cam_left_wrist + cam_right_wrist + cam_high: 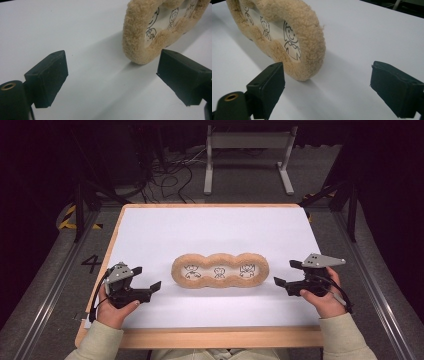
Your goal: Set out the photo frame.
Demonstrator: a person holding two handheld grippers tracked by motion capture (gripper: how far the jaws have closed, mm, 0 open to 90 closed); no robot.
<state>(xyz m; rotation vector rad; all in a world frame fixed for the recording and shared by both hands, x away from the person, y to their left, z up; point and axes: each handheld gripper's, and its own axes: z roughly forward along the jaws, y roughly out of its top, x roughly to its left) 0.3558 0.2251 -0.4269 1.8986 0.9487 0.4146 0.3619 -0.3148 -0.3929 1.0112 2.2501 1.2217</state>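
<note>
Two tools flank a fuzzy three-window frame (220, 271) lying mid-worktop (150, 230).
Left tool (145, 281) and right tool (285, 274) both gape wide, seemingly poised to grasp its ends.

white table (150, 235), floor cables (170, 177), metal stand (247, 142)

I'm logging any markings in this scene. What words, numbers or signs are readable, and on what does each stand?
"4": dark figure on the grey floor, left of the table.
The fuzzy tan frame carries three line-drawn figures, no lettering.
Nothing else readable.
</note>
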